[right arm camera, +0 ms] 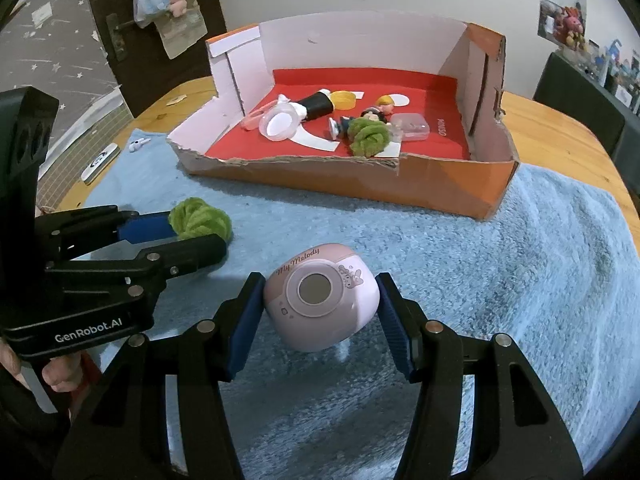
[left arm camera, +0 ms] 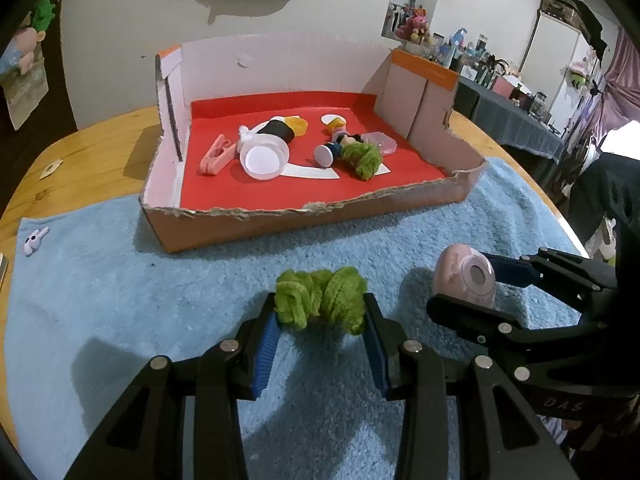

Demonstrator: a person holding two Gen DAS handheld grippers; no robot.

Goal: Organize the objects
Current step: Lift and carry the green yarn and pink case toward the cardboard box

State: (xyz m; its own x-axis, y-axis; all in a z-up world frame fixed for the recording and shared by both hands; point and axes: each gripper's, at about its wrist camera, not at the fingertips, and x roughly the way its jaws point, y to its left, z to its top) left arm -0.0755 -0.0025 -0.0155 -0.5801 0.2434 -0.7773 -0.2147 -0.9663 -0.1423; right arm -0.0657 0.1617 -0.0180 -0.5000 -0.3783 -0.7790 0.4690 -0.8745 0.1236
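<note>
My left gripper (left arm camera: pixel 320 312) is shut on a green fuzzy scrunchie (left arm camera: pixel 320 298), just above the blue towel (left arm camera: pixel 120 300); it also shows in the right wrist view (right arm camera: pixel 200 222). My right gripper (right arm camera: pixel 320 308) is shut on a pink My Melody case (right arm camera: pixel 320 300), seen too in the left wrist view (left arm camera: pixel 466 278). Both sit in front of the cardboard box (left arm camera: pixel 280 220) with a red floor. It holds a second green scrunchie (left arm camera: pixel 362 156), a white lid (left arm camera: pixel 264 158), a pink clip (left arm camera: pixel 216 154), a black roll (left arm camera: pixel 278 130) and small figures (left arm camera: pixel 334 148).
The box and towel lie on a round wooden table (left arm camera: pixel 100 136). A small white bunny charm (left arm camera: pixel 36 240) lies on the towel's left edge. A clear pink case (right arm camera: pixel 410 126) sits in the box at the right. A dark chair (right arm camera: pixel 580 108) stands behind the table.
</note>
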